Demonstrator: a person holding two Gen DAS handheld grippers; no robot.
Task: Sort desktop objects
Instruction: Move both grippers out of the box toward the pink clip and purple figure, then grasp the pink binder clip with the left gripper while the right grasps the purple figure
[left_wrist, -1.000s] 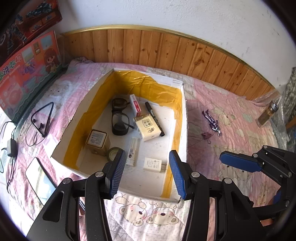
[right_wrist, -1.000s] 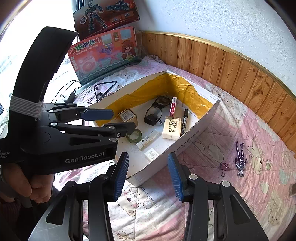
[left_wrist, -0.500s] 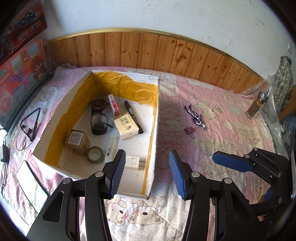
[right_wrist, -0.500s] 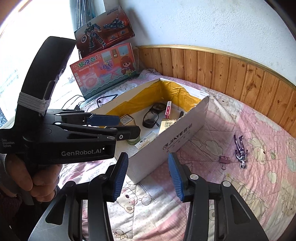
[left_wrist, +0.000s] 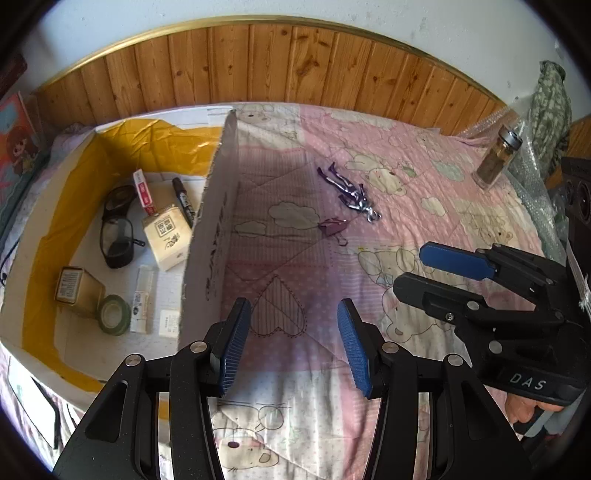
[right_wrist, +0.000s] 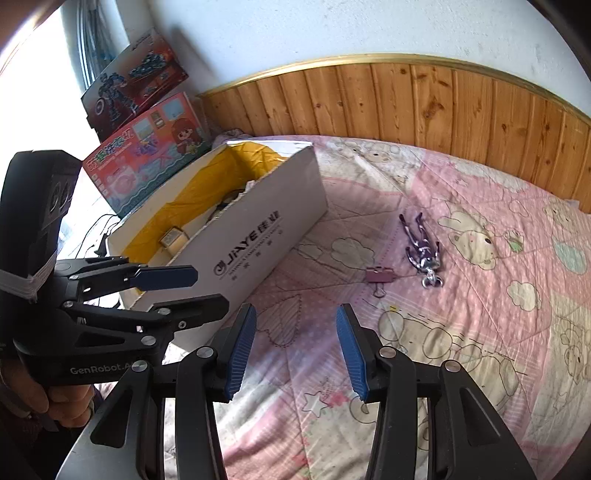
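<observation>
Here both the left gripper (left_wrist: 291, 341) and right gripper (right_wrist: 295, 347) hover with fingers wide and empty above the bed (right_wrist: 480, 332), near the purple figure (right_wrist: 423, 253).

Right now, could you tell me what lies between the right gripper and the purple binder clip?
Only bare quilt: the right wrist view shows nothing between the open right gripper and the binder clip.

A: From the right wrist, the white box (right_wrist: 255, 236) wall hides most of what we know lies inside it.

B: And in our left view the toy carton (left_wrist: 14, 144) is cut off at the edge.
</observation>
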